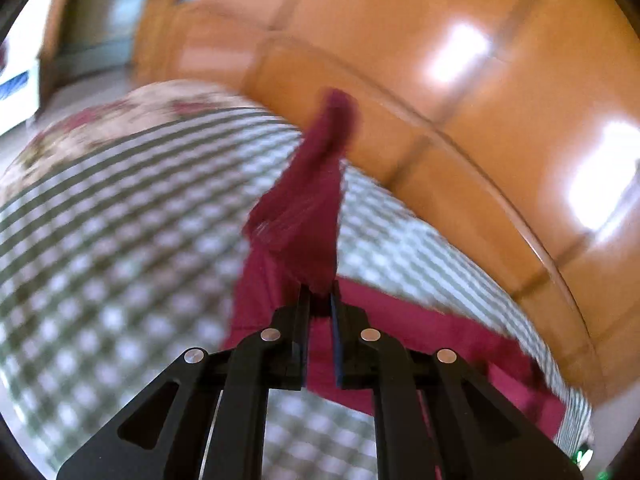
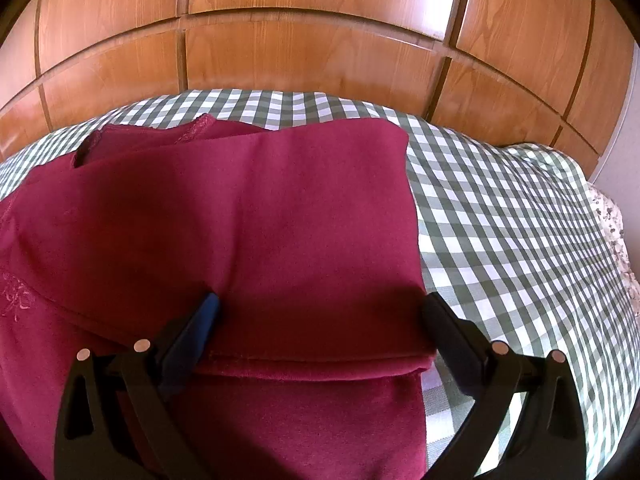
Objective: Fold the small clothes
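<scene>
The left gripper (image 1: 320, 300) clamps a raised corner of the maroon garment (image 2: 248, 216) on the checked bed (image 2: 500, 208); the right gripper (image 2: 320, 312) gapes, pinning nothing — the fold could drag askew.

garments: 1 maroon garment (image 2: 256, 220) | checked cloths: 1 (image 2: 500, 220) | grippers: 2

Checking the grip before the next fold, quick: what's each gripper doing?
Left gripper: shut on a raised bunch of the dark red fabric garment.
Right gripper: open wide over the garment's folded edge, gripping nothing.
</scene>
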Action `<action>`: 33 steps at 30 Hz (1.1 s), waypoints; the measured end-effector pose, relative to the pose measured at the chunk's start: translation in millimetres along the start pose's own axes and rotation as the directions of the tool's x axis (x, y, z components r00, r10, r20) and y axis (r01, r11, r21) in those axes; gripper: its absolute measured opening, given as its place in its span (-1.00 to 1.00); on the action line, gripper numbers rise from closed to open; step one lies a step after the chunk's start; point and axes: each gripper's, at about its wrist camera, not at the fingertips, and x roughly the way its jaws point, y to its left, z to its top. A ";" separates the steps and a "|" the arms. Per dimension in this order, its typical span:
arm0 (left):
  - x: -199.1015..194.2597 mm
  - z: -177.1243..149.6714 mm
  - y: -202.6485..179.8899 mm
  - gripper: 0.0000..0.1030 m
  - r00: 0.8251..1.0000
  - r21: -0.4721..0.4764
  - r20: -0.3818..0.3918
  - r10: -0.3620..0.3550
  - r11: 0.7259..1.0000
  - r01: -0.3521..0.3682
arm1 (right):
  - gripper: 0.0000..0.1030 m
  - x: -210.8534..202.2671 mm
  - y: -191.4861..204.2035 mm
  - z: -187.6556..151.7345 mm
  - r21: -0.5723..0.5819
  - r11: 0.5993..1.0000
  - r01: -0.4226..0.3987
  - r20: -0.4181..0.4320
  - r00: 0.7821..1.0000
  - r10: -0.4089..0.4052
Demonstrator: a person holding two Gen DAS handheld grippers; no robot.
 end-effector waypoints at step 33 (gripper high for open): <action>8.6 -200.7 -103.7 -0.39 0.967 0.324 -0.228 -0.115 0.928 0.187 | -0.04 -57.2 73.2 34.6 0.156 0.759 -0.632 -0.052 0.762 0.645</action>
